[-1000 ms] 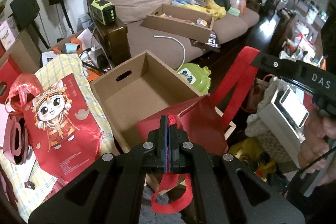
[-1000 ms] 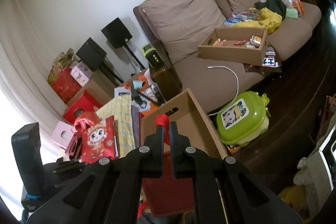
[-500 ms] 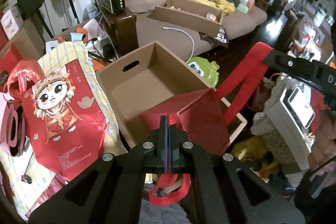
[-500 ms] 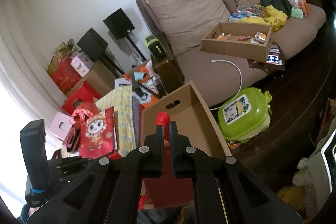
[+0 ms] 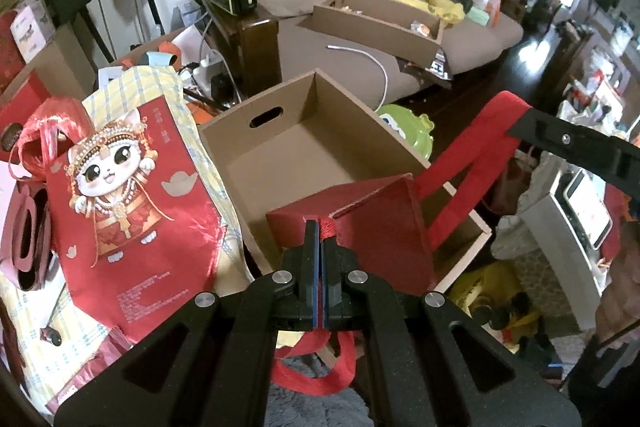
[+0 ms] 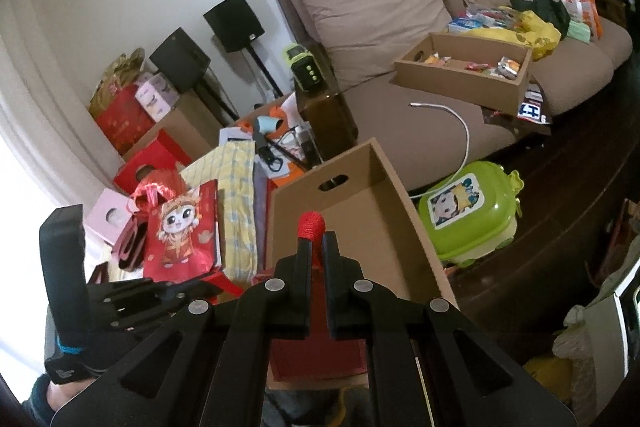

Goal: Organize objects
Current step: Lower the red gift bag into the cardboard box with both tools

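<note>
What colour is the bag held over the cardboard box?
Red bag, with red handles; clearest in the left wrist view.

soft daylight, blown out at the window (image 6: 16,187) on the right-wrist view's left edge. floor (image 5: 532,47) glare beyond the sofa (image 5: 320,39). heavy fisheye bend, black corners. slight softness away from centre, shadows weak.

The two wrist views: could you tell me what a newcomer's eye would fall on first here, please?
First, the red bag held over the near end of the open cardboard box, each gripper shut on one of its red handles: left gripper, right gripper. Next, the red cat bag lying to the left of the box, and the green case on the floor to its right, before the brown sofa.
</note>
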Motion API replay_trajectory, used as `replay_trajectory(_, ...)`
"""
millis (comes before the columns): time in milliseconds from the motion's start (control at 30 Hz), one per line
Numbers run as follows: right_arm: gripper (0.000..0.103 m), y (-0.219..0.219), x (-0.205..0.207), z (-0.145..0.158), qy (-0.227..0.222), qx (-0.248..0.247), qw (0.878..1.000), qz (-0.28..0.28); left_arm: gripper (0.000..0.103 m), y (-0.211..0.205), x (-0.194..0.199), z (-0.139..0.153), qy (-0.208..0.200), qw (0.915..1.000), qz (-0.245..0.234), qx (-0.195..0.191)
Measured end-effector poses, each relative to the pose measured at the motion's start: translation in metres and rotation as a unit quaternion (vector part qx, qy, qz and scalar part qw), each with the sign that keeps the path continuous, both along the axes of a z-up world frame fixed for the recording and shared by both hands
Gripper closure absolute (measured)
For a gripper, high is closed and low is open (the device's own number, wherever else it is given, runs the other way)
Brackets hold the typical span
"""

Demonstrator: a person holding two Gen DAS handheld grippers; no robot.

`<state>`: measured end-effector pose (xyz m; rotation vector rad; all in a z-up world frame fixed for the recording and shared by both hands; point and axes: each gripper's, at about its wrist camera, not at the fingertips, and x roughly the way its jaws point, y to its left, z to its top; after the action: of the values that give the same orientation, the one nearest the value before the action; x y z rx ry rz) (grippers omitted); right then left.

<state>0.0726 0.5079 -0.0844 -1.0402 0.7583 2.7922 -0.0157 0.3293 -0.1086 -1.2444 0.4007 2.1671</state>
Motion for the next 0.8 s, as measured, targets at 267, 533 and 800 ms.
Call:
replay_trajectory(267, 0.097, -0.003, -0.009, -0.017, -0.019, -0.006, 1.000, 0.009, 0.102, 0.010, 0.002, -0.010, -0.006, 0.9999, -0.008, -0.006)
replay_trajectory(533, 0.097, 0.013, -0.011, -0.039, -0.039, -0.013, 0.999, -0.014, 0.102, 0.016, 0.002, -0.023, -0.008, 0.9998, -0.009, -0.018)
replay_trajectory(800, 0.097, 0.025, -0.008, -0.044, -0.043, -0.016, 0.999, -0.029, 0.102, 0.031, 0.005, -0.025, -0.009, 0.9996, -0.025, -0.010)
